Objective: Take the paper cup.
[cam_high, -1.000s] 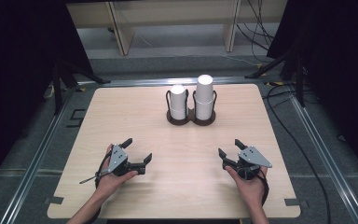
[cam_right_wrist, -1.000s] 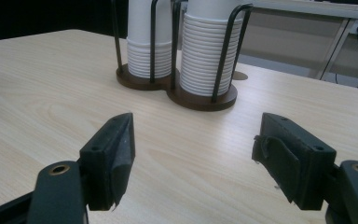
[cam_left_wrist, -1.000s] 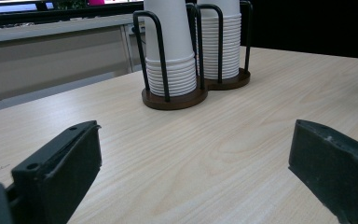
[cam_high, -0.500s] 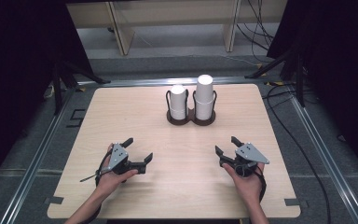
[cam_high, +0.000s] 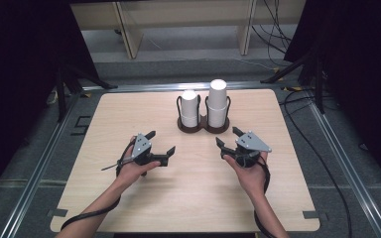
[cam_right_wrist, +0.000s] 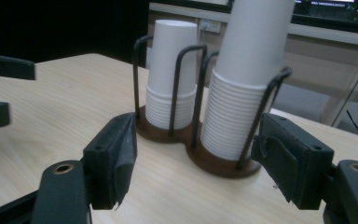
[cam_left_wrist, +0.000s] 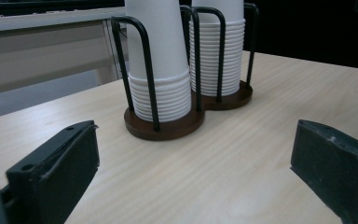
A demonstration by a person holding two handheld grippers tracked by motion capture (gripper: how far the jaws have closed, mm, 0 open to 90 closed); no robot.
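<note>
Ribbed white paper cup stacks [cam_high: 208, 106] (two), wire-hooped round wooden holder [cam_high: 203, 126].

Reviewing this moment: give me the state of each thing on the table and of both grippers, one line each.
Left gripper: open, nothing between the jaws, above the table.
Right gripper: open and empty, jaws have just been closing.
Taller cup stack: upside down, upright in its wire holder.
Shorter cup stack: upside down, upright in its holder.
Cup holder: standing on the table, untouched.
</note>
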